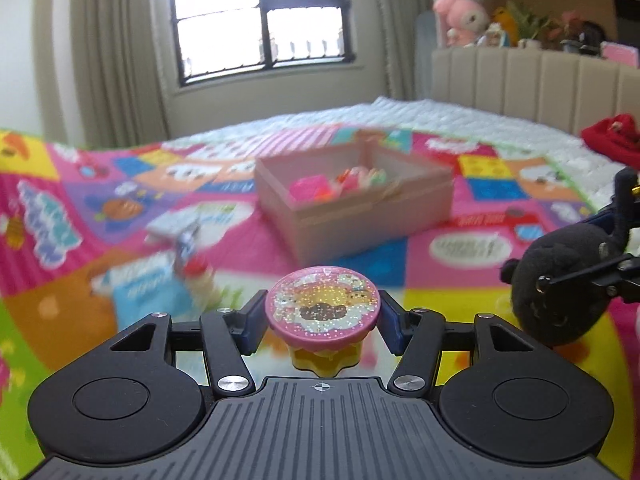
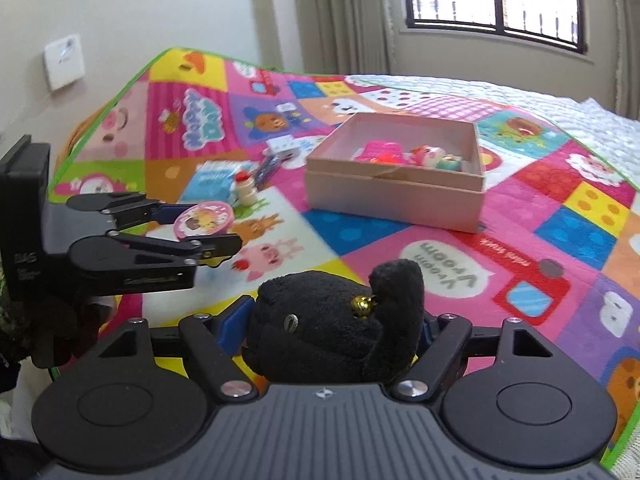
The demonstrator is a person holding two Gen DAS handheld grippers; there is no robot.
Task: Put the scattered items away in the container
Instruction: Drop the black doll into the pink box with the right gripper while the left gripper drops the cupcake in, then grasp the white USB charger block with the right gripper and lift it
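Half the black plush [image 2: 336, 332] hidden

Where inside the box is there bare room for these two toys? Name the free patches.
The pink box is bare along its left half and near wall; toys crowd its far right corner. Outside, the mat left of the box is cluttered with packets and a small figure.

Bed [image 2: 592, 128] covered by a white quilted spread, with a bright patchwork play mat [image 2: 400, 248] laid over it. On the mat: an open pink box [image 2: 400, 196] near the middle, holding small toys. Left of the box in the right wrist view lie a small white-and-cream figure with a red top [image 2: 245, 190], a blue-and-white packet [image 2: 214, 180], a slim blue pack [image 2: 268, 168] and a white block [image 2: 282, 145], close together. A red cloth [image 1: 612, 136] lies at the bed's far right in the left wrist view.
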